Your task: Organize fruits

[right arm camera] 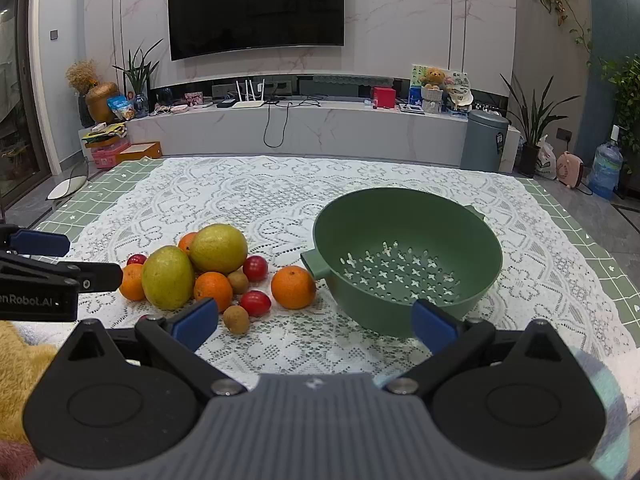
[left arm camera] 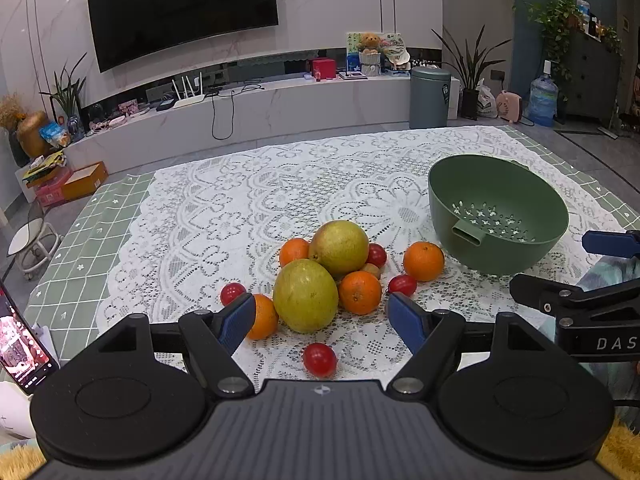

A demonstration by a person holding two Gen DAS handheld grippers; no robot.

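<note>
so both hand-held grippers apart: left, right | round perforated plastic colander | smooth mangoes

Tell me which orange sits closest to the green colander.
The lone orange at the pile's right edge, just beside the colander by its spout. The other oranges are packed in against the two big green-yellow fruits, farther left.

Black hand-held gripper arms, blue finger pads, silver screws, grey ribbed body.
</note>
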